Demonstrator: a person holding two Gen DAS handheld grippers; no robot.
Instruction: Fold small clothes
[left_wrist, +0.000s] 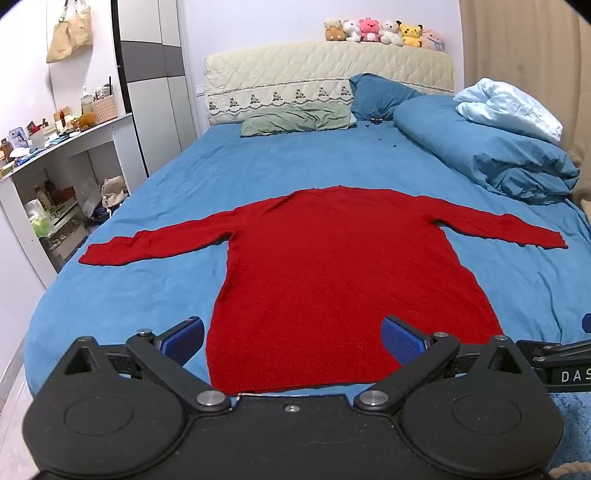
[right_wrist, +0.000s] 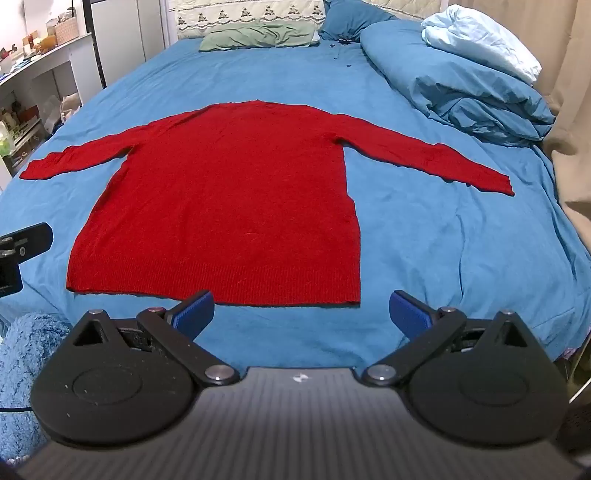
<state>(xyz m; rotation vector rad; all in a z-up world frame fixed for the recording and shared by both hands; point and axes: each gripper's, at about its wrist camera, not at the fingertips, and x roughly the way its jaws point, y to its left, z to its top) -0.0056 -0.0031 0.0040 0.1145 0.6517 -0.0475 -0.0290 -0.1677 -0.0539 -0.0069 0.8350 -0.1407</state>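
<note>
A red knit sweater lies flat on the blue bed sheet, hem toward me, both sleeves spread out to the sides. It also shows in the right wrist view. My left gripper is open and empty, just above the hem's left half. My right gripper is open and empty, just short of the hem near its right corner. The right gripper's body shows at the right edge of the left wrist view. The left gripper's body shows at the left edge of the right wrist view.
A rolled blue duvet with a pale pillow lies along the bed's right side. A green pillow and a blue pillow sit by the headboard. White shelves stand left of the bed. A fluffy blue rug lies at the bed's foot.
</note>
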